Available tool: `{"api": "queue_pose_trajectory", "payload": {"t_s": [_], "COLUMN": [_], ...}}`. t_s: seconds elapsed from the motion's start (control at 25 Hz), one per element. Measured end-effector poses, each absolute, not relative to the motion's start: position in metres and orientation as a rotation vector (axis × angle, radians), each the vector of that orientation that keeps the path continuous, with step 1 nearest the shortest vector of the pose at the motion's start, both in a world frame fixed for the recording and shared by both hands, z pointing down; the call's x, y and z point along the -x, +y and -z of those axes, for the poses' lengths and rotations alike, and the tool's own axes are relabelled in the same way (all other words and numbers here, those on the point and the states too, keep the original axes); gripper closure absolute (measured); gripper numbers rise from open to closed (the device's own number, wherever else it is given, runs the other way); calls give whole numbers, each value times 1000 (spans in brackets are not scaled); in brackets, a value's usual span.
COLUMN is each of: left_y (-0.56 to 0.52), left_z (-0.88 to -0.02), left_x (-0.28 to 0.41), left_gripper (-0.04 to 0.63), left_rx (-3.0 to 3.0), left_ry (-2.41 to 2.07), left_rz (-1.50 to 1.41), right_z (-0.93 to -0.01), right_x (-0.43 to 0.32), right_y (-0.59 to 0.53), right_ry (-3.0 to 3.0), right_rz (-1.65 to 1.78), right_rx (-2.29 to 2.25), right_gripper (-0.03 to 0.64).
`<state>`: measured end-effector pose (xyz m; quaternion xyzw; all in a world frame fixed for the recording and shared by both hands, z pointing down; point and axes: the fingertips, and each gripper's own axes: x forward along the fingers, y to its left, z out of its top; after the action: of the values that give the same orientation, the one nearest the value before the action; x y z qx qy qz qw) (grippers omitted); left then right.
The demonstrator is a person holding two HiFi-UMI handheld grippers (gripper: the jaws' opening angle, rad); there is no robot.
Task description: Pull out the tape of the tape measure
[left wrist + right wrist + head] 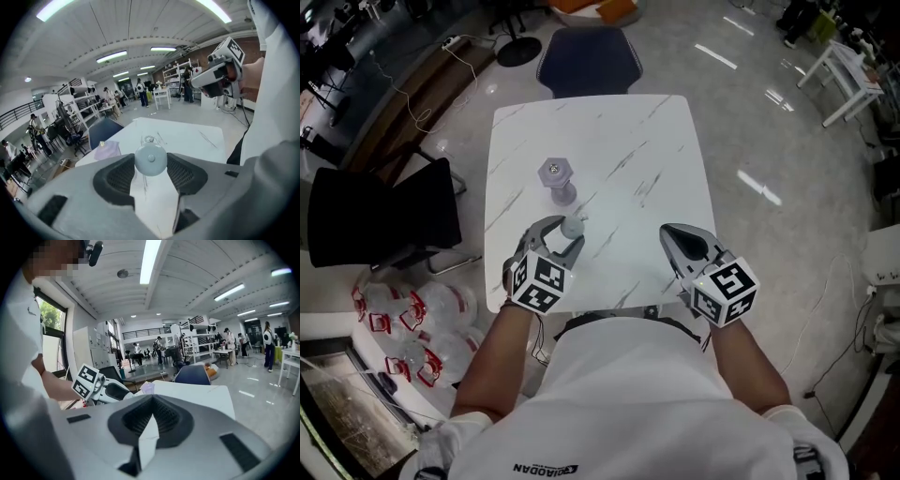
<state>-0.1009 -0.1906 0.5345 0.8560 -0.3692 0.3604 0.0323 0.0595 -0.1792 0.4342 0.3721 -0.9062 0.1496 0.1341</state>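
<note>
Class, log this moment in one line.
left gripper: jaws shut on tape measure | right gripper: jaws shut, empty | pull: not started

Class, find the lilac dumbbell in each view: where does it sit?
Head view: lilac dumbbell, upright, left-centre of the table.
Left gripper view: dumbbell, left of centre, above the jaws.
Right gripper view: dumbbell, centre, just above the jaws.
Shared landmark: blue chair beyond the table.

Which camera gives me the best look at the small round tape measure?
The left gripper view: the tape measure sits large and centred, clamped by the left gripper. In the head view it is only a small pale disc at that gripper's tips. The right gripper view doesn't show it.
</note>
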Motion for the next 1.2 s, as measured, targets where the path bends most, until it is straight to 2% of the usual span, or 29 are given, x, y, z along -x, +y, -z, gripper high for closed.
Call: {"api": "queue_pose_trajectory", "payload": {"t_s": [0.32,0.64,1.04,1.08,1.2], "left_y": [-193,-182,-181,-181,-180], "left_z": [-428,-352,-351,-353,-356], "left_x": [89,71,76,76,75], "left_gripper": [373,373,373,373,373], "left_rx": [-2833,-3007,-3000,-3001,-3002], "left_ry": [-1301,-1321,-1377,-1374,-1361], "left_rz": [-828,-673,-714,-723,-733], "right_z": [-384,-343,-328,-327,-323], "right_x": [-56,-65,-69,-68,-67], "right_y": [-191,-204,-204,-204,-203], "right_ry": [-2732,-2807,-2847,-2856,-2870], "right_rz": [-329,-273,-225,-218,-193], "right_rx": [-1095,-1159,-1181,-1178,-1170], "right_gripper": [611,611,609,582,563]}}
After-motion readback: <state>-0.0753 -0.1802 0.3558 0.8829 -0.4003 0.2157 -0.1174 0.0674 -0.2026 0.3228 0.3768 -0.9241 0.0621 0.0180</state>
